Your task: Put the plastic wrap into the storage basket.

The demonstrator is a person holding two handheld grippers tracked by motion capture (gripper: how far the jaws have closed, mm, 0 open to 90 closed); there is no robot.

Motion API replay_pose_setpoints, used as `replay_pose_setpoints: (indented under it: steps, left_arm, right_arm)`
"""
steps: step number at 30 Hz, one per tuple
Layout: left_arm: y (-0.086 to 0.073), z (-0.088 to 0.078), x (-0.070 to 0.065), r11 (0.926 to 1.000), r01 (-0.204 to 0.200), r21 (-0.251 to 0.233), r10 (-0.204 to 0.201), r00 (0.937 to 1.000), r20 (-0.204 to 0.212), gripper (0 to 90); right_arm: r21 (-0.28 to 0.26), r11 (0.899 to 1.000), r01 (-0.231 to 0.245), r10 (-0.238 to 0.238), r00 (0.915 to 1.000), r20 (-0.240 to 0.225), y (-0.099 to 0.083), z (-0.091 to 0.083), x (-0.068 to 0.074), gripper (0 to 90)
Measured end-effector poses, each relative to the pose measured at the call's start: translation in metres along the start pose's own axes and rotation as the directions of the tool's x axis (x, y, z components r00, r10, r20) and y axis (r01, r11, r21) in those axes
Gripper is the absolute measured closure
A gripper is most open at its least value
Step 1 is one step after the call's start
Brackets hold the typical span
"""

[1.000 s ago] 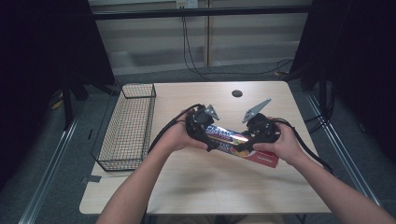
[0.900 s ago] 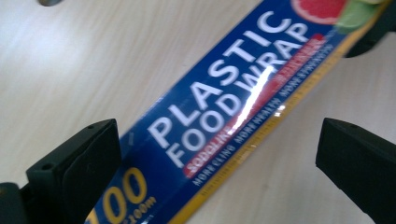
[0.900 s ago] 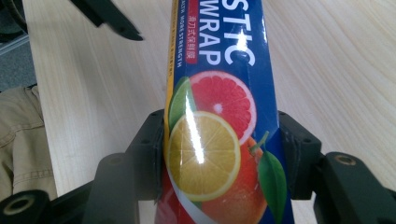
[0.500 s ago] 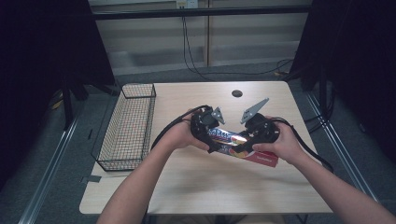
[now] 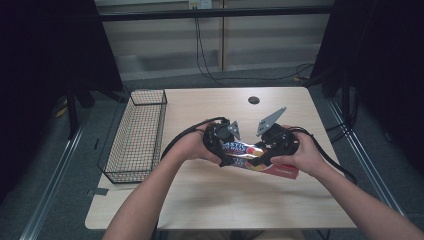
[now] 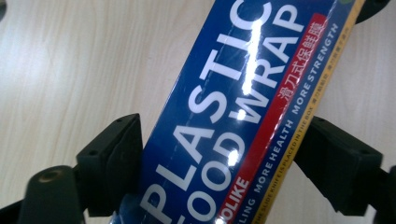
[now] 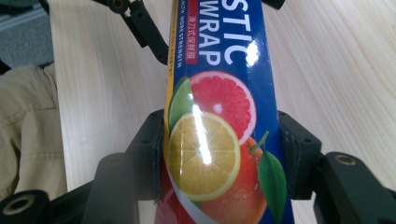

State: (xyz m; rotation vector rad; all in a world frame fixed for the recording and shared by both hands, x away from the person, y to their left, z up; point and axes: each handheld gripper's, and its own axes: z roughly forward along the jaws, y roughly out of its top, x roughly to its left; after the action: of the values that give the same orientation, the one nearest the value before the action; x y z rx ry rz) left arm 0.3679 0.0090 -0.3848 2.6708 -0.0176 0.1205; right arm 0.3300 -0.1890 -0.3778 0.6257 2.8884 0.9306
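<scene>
Since a second ago the left gripper (image 5: 226,146) has shifted slightly right and down along the box; the grey plate on top now sits closer to the right gripper (image 5: 272,150). The box has barely moved.

Object: long, narrow blue cardboard box of plastic food wrap (image 5: 250,154), glossy, with strong glare streaks. White block lettering "PLASTIC FOOD WRAP" runs along its length (image 6: 224,112); beside it a red band with white characters and a yellow edge strip with small print. The other end carries printed citrus: a yellow lemon slice, pink grapefruit slice, green leaves (image 7: 219,140).

Position: held over the middle of the pale wooden table (image 5: 200,200), between both hands, lying roughly left to right. Whether it touches the tabletop cannot be told.

Left jaws: pinching the box across its width, lettered end. Right jaws: pinching it across the fruit end.

Black wire basket (image 5: 137,135) stands at the table's left edge, well apart.
</scene>
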Motion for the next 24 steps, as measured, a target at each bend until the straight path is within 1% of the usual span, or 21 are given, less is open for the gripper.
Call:
replay_pose_setpoints:
  steps: [1,2,3,4,5,6,7,8,10,11,13,14,15,16,17,19,20,21,22,23,24]
  left_arm:
    - [-0.001,-0.001,-0.001,0.9999,-0.012,-0.003,0.012,0.9999,0.008,24.9]
    - [-0.001,-0.001,-0.001,0.9997,-0.025,0.005,0.025,0.9995,0.02,24.9]
    - [-0.002,-0.002,-0.002,0.9996,-0.024,0.017,0.024,0.9991,0.036,29.2]
    - [-0.001,-0.003,-0.005,0.9981,-0.043,0.043,0.041,0.9982,0.043,30.7]
    - [-0.002,-0.004,-0.006,0.998,-0.041,0.048,0.038,0.9977,0.056,32.9]
    - [-0.002,-0.004,-0.006,0.998,-0.041,0.048,0.038,0.9977,0.056,34.3]
    - [-0.001,-0.005,-0.009,0.9966,-0.01,0.082,0.003,0.9964,0.084,36.3]
    - [-0.001,-0.005,-0.009,0.9966,-0.01,0.082,0.003,0.9964,0.084,37.9]
    - [0.001,-0.007,-0.012,0.9939,0.002,0.11,-0.013,0.9949,0.1,39.6]
    - [0.004,-0.008,-0.016,0.9897,0.024,0.141,-0.039,0.9939,0.103,40.0]
    - [0.004,-0.008,-0.016,0.9895,0.025,0.142,-0.04,0.9936,0.105,40.6]
    - [0.005,-0.008,-0.019,0.9883,0.051,0.143,-0.065,0.9932,0.096,41.2]
    - [0.005,-0.008,-0.019,0.9883,0.051,0.143,-0.065,0.9932,0.096,41.6]
    - [0.006,-0.009,-0.02,0.9851,0.069,0.158,-0.086,0.9906,0.107,41.7]
    - [0.006,-0.009,-0.02,0.9851,0.069,0.158,-0.086,0.9906,0.107,41.9]
    - [0.006,-0.008,-0.021,0.9821,0.095,0.162,-0.115,0.9866,0.116,42.1]
    - [0.007,-0.008,-0.024,0.9779,0.102,0.183,-0.121,0.9876,0.099,42.3]
    - [0.007,-0.008,-0.024,0.9779,0.102,0.183,-0.121,0.9876,0.099,42.3]
    - [0.008,-0.008,-0.028,0.9753,0.129,0.18,-0.142,0.9876,0.066,42.5]
    - [0.008,-0.008,-0.028,0.9753,0.129,0.18,-0.142,0.9876,0.066,42.7]
    - [0.008,-0.01,-0.027,0.9729,0.128,0.193,-0.144,0.9871,0.07,42.9]
  right_arm:
    - [0.007,1.0,0.027,-0.027,0.9996,0.005,0.001,0.0,0.002,44.1]
    - [0.007,1.0,0.027,-0.027,0.9996,0.005,0.001,0.0,0.002,44.1]
    - [0.014,0.997,0.069,-0.069,0.9976,-0.009,0.001,0.002,0.003,44.1]
    - [0.015,0.997,0.082,-0.082,0.9966,-0.011,0.001,0.002,0.003,44.0]
    - [0.02,0.994,0.106,-0.106,0.9943,-0.01,0.001,0.003,0.004,43.9]
    - [0.02,0.994,0.106,-0.106,0.9943,-0.01,0.001,0.003,0.004,43.9]
    - [0.026,0.989,0.142,-0.142,0.9897,-0.017,0.002,0.003,0.005,43.7]
    - [0.024,0.985,0.173,-0.172,0.9843,-0.04,0.002,0.004,0.004,43.6]
    - [0.019,0.979,0.202,-0.201,0.9779,-0.057,0.002,0.005,0.004,43.5]
    - [0.017,0.977,0.21,-0.208,0.9751,-0.075,0.001,0.005,0.002,43.4]
    - [0.015,0.976,0.218,-0.216,0.9728,-0.083,0.001,0.005,0.002,43.3]
    - [0.005,0.97,0.244,-0.242,0.9655,-0.096,0.0,0.005,-0.001,43.1]
    - [0.004,0.968,0.25,-0.249,0.9633,-0.101,0.0,0.005,-0.002,42.9]
    - [0.001,0.97,0.245,-0.243,0.9622,-0.123,0.0,0.006,-0.003,42.6]
    - [0.001,0.97,0.245,-0.243,0.9622,-0.123,0.0,0.006,-0.003,42.6]
    - [-0.001,0.972,0.235,-0.233,0.9624,-0.14,0.0,0.007,-0.005,41.3]
    - [0.0,0.971,0.237,-0.235,0.9629,-0.132,0.0,0.008,-0.004,40.9]
    - [0.0,0.971,0.237,-0.235,0.9629,-0.132,0.0,0.008,-0.004,40.9]
    - [-0.004,0.972,0.233,-0.232,0.9626,-0.14,0.0,0.011,-0.005,39.5]
    - [-0.004,0.972,0.233,-0.232,0.9626,-0.14,0.0,0.011,-0.005,39.5]
    - [-0.021,0.973,0.228,-0.229,0.9643,-0.133,0.0,0.012,-0.007,37.1]
